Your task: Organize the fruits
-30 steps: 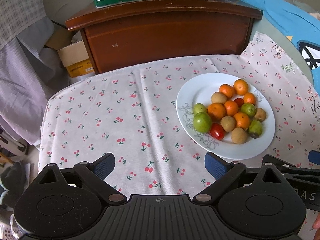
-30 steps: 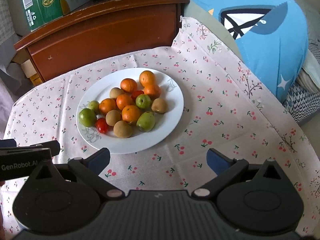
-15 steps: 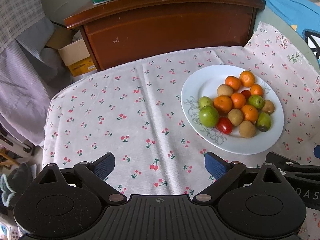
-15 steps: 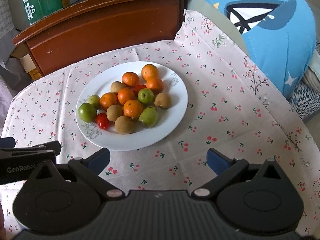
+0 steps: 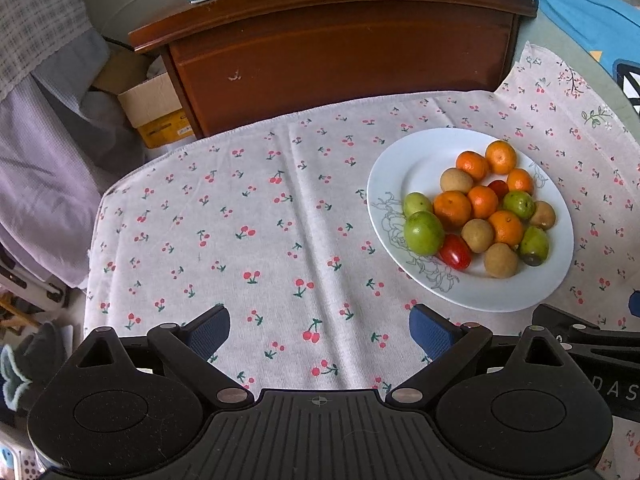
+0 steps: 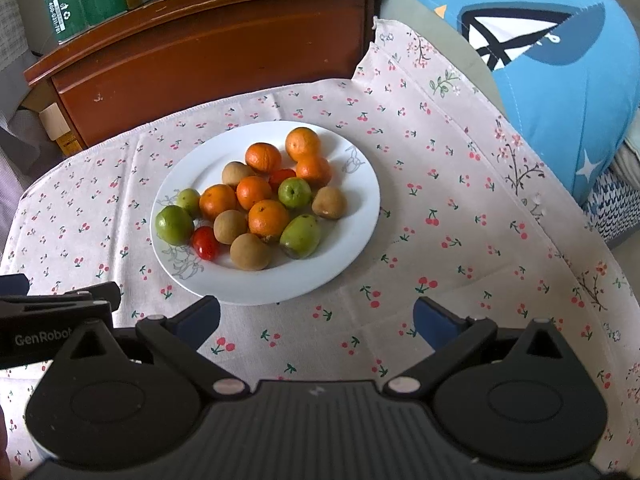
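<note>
Our left gripper (image 5: pixel 319 330) and right gripper (image 6: pixel 316 318) both hang spread wide and empty above the cherry-print cloth (image 5: pixel 240 232). Just beyond the right one's fingertips sits the white plate (image 6: pixel 352 216), holding the fruit (image 6: pixel 256 196) in one heap: oranges, green fruit, brown fruit and small tomatoes. Behind the cloth stands a wooden cabinet (image 5: pixel 340 52).

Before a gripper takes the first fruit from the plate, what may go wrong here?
1. The fruits are heaped touching on the white plate; lifting one, such as the red tomato, may let neighbours roll off.
2. The tomato looks soft; the fingers might squash it.
3. The cherry-print cloth is creased and drapes over the edge, so a pushed plate may slide.
</note>
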